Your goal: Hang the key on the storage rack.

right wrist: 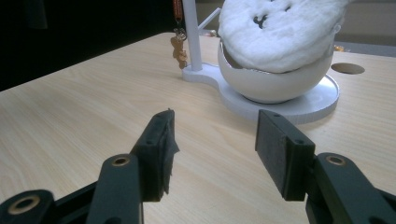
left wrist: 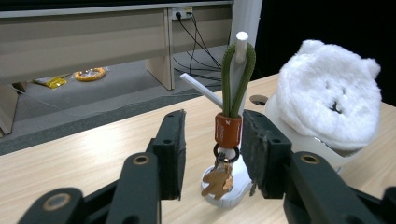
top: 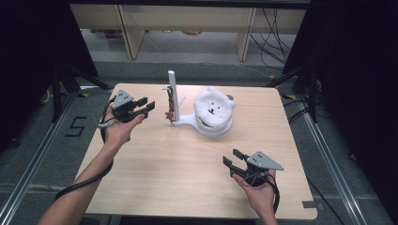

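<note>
Just ahead of the open left gripper (left wrist: 212, 154), a green-looped keychain (left wrist: 228, 130) hangs on a white stand (top: 172, 96); right gripper (right wrist: 212, 149) open, well apart.

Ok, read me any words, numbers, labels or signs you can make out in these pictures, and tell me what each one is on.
"5": dark tape marking on the grey floor left of the table, in the high view.
Small white mark on the orange collar of the green-loop keychain, in the left gripper view: too small to read.
No readable text on the white stand, the plush bear hat, the table or the left gripper and right gripper.
</note>
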{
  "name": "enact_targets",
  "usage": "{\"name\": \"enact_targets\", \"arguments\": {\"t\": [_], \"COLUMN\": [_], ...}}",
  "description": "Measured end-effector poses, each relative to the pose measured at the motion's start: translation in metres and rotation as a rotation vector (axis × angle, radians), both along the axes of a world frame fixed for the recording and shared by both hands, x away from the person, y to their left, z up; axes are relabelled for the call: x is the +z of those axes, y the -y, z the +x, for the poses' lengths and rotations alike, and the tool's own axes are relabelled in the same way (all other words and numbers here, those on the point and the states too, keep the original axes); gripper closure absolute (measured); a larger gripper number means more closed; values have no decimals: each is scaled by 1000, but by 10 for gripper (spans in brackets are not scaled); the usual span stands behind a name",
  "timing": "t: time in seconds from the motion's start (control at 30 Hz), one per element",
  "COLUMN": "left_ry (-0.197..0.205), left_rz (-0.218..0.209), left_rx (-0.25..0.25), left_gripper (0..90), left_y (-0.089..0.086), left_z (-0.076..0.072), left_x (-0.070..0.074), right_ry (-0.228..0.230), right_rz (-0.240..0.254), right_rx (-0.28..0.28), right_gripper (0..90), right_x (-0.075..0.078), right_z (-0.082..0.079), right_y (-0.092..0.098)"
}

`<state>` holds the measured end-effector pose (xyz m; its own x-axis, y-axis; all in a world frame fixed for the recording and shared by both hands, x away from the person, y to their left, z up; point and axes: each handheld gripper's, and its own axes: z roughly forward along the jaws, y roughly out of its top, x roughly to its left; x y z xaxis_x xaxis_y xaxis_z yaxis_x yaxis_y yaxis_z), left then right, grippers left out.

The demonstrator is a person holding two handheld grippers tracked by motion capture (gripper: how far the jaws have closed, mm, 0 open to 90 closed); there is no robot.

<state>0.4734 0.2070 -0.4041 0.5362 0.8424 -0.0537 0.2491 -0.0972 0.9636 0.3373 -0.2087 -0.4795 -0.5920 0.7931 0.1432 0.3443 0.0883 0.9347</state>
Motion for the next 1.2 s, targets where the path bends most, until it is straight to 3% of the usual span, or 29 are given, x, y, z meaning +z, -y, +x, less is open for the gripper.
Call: {"name": "enact_targets", "arguments": {"t": [0.03,0.13,0.2,0.33,0.4,0.57,0.6,0.73,0.83,0.87,0.9,0.93,0.97,1.1,1.2], "left_ry": [3,9,12,20,20,28,28,24,23,23,23,28,32,45,32], "left_rz": [0,7,7,8,15,6,4,-1,-7,-6,-6,-7,-7,-20,-17], "left_rx": [1,9,15,18,17,36,39,63,86,91,100,106,114,145,168], "left_gripper": [576,560,551,535,531,512,507,490,476,476,476,477,479,485,485], "left_y": [-2,-9,-12,-20,-24,-34,-36,-46,-51,-53,-55,-56,-58,-62,-67], "left_z": [-3,-12,-17,-30,-38,-57,-60,-73,-82,-85,-89,-92,-96,-109,-116], "left_x": [0,-1,-2,-5,-9,-19,-21,-28,-34,-37,-41,-45,-49,-69,-83], "right_ry": [22,20,43,15,50,9,31,17,31,8,48,23,31,31,27], "right_rz": [-6,-14,-17,-1,-24,-19,-32,-27,-52,-34,-43,-33,-60,-57,-57], "right_rx": [7,0,3,-8,4,-25,-17,-26,-35,-46,-14,-41,-38,-44,-44], "right_gripper": [483,482,482,481,480,480,480,477,476,475,474,474,473,471,469], "right_x": [-1,0,-1,0,-2,-2,-3,-4,-6,-6,-8,-8,-8,-10,-11], "right_z": [2,2,3,2,4,2,4,4,5,3,7,5,6,6,7], "right_y": [1,2,2,2,4,5,7,8,11,10,12,11,14,15,16]}}
